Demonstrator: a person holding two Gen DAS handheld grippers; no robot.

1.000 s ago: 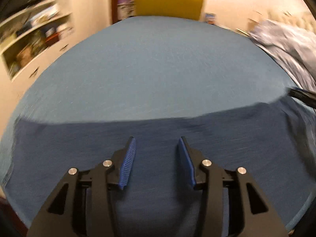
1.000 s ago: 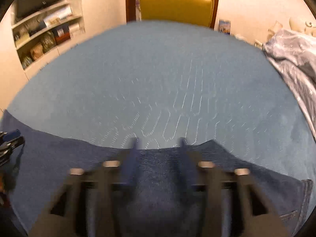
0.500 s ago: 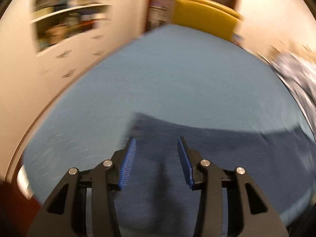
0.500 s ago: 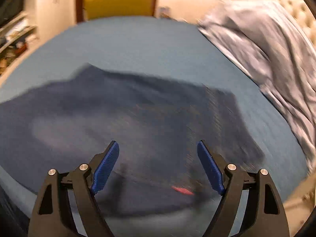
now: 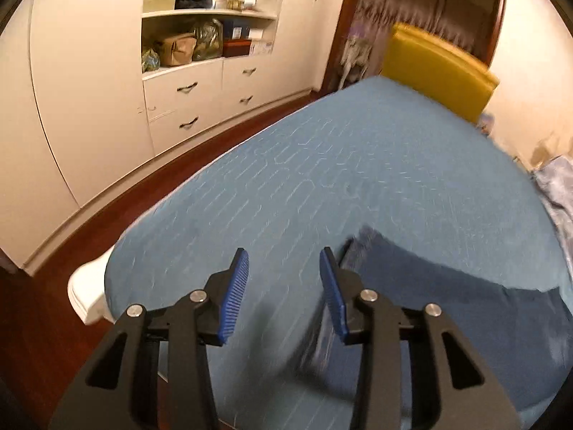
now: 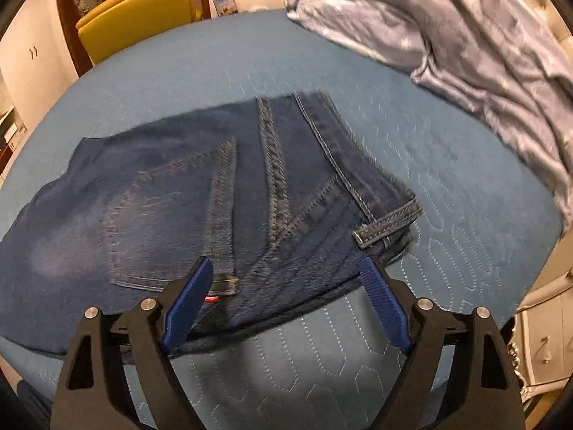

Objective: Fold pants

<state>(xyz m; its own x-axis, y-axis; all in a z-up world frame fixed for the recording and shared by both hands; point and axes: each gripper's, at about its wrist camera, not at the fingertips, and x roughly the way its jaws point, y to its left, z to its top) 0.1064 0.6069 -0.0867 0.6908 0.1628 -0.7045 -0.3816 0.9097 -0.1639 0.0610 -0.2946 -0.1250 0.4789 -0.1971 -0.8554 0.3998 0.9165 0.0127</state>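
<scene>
Dark blue jeans [image 6: 179, 186] lie flat on the blue quilted bed cover [image 6: 447, 186], back side up, with a back pocket [image 6: 168, 215] and the waistband [image 6: 358, 172] showing. My right gripper [image 6: 285, 261] hovers over the waistband end near the bed's front edge. Its jaws are opening wide and its pads press on nothing. In the left wrist view the leg end of the jeans [image 5: 429, 297] lies just right of my left gripper [image 5: 283, 251]. That gripper is open over bare cover, its jaws closing a little with nothing between them.
A crumpled grey-blue blanket [image 6: 465, 43] fills the bed's far right. A yellow chair [image 5: 437, 71] stands beyond the bed's far end. A white wardrobe with shelves and drawers [image 5: 186, 93] lines the wall across a strip of wooden floor [image 5: 43, 322]. A cream nightstand [image 6: 544, 340] stands at the lower right.
My left gripper swung left from the middle of the jeans to their leg end. My right gripper swung right to the waistband end and its jaws spread wider.
</scene>
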